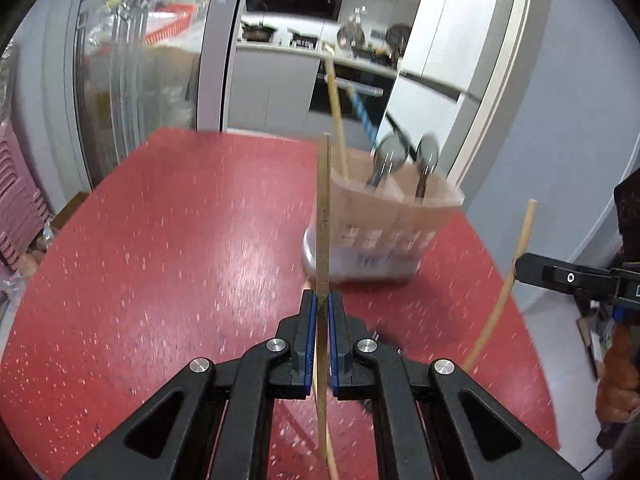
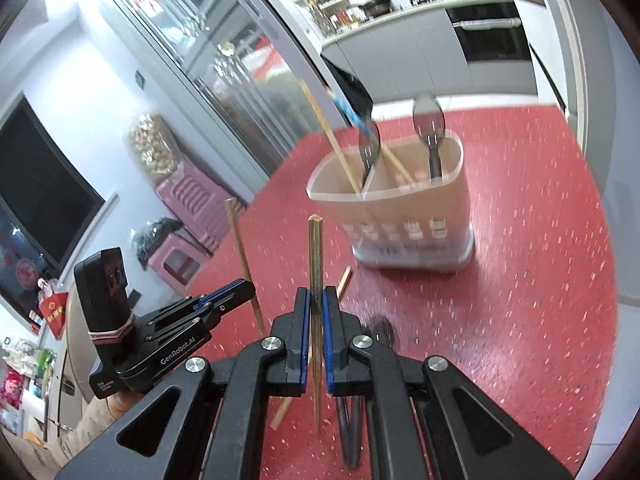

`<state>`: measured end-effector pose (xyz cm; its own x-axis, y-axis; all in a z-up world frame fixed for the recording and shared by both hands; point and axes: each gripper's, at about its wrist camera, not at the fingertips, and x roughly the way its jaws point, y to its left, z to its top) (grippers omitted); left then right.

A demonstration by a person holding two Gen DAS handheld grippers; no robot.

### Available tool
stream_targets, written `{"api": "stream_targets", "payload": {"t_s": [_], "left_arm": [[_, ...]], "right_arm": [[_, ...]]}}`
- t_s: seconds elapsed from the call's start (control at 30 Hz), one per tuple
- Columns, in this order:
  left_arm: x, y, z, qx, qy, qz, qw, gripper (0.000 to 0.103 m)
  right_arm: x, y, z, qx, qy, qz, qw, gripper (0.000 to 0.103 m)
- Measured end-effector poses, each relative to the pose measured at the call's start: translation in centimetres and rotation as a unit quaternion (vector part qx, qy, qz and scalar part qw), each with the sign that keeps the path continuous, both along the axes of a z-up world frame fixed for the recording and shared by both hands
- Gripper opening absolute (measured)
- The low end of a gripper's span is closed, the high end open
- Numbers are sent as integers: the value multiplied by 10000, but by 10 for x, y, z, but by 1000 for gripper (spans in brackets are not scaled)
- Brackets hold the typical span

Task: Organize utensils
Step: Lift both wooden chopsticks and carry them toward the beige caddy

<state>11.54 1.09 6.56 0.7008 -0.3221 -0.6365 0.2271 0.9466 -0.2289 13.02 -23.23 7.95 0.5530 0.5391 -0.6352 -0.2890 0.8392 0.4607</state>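
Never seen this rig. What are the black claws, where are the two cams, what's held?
No robot here: a person holds a two-finger gripper in each hand, each with a fisheye camera looking along its fingers.

The left wrist view shows the left gripper shut on a wooden chopstick. At its right edge the right gripper holds a second chopstick.

The right wrist view shows that same right gripper up close, with the left gripper and its camera at lower left.

On the red table stands a beige utensil holder with spoons and chopsticks in it. More utensils lie below the grippers.
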Motion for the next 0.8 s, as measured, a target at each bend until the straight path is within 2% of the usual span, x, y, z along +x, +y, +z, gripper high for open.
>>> {"api": "stream_targets", "payload": {"t_s": [0.2,0.43,0.8], "left_arm": [[5,1,35,-239,-428,14,9988,31],[15,1,71,-377,-775,42,9963,31],[45,-10,128,-316,-1291,1,9911,31]], "right_arm": [[5,-2,41,127,-456,-48,9989,6],[20,-9,90,-70,-987,-155,9950,6],[55,-15,145,-410,-1510,-395,9869,6]]}}
